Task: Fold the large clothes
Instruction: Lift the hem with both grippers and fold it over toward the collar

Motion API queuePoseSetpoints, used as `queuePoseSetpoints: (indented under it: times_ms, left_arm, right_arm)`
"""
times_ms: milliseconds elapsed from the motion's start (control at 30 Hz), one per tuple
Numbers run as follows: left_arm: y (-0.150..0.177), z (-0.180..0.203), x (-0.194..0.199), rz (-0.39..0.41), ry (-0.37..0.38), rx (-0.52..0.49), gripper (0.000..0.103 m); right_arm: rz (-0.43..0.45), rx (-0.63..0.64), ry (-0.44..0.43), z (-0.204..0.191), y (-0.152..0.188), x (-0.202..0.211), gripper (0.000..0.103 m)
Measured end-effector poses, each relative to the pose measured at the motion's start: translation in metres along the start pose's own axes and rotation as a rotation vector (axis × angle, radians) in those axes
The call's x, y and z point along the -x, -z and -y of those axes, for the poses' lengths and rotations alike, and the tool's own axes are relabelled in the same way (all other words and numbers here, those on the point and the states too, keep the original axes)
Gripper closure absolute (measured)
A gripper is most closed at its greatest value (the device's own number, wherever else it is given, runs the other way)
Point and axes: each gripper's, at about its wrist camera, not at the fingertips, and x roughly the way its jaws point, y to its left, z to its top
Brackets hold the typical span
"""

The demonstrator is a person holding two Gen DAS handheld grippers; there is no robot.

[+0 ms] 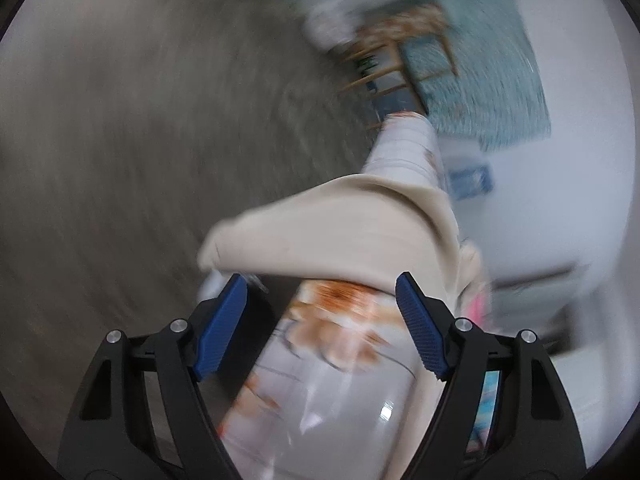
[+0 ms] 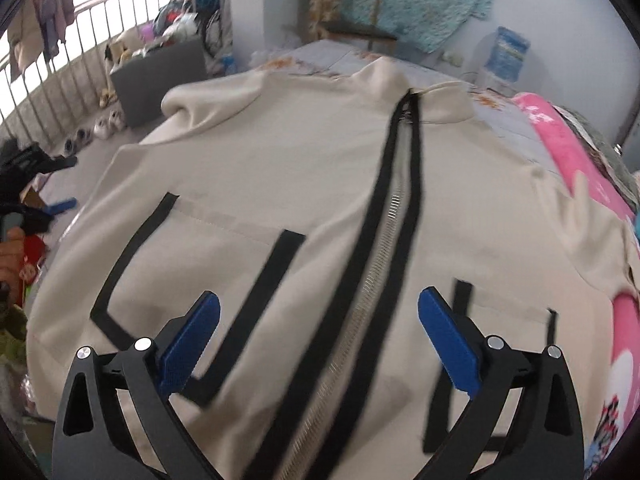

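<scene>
Beige jacket [image 2: 280,184] flat on bed [image 2: 500,120]

Left gripper [image 1: 320,304], black frame with blue ribbed pads [image 1: 222,326], jaws apart, nothing between. Beyond tips: beige fabric garment fold [image 1: 332,232] over white orange-patterned bedsheet [image 1: 328,360]. Teal textured cloth [image 1: 480,72] upper right. Strong motion blur.
</scene>
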Motion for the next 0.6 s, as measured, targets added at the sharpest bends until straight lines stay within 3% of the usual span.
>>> queuePoseSetpoints:
  times_ms: [100,233,333,500,600]
  left_arm:
    - [-0.002,-0.073,-0.040,-0.077,0.152,0.229,0.030]
    - [0.023,-0.139,-0.102,-0.162,0.357,0.448,0.030]
    - [0.043,-0.168,-0.144,-0.184,0.475,0.568,0.028]
    - [0.077,-0.183,-0.214,-0.227,0.593,0.718,0.026]
    - [0.077,-0.188,-0.240,-0.212,0.636,0.772,0.026]
  right_arm:
    - [-0.019,0.026,0.005,-0.010,-0.008,-0.014,0.006]
    - [-0.052,0.037,0.028,-0.015,-0.013,-0.023,0.006]
    - [-0.073,0.044,0.039,-0.017,-0.016,-0.027,0.006]
    - [-0.102,0.035,0.056,-0.017,-0.022,-0.030,0.006]
    - [-0.115,0.030,0.067,-0.019,-0.026,-0.033,0.006]
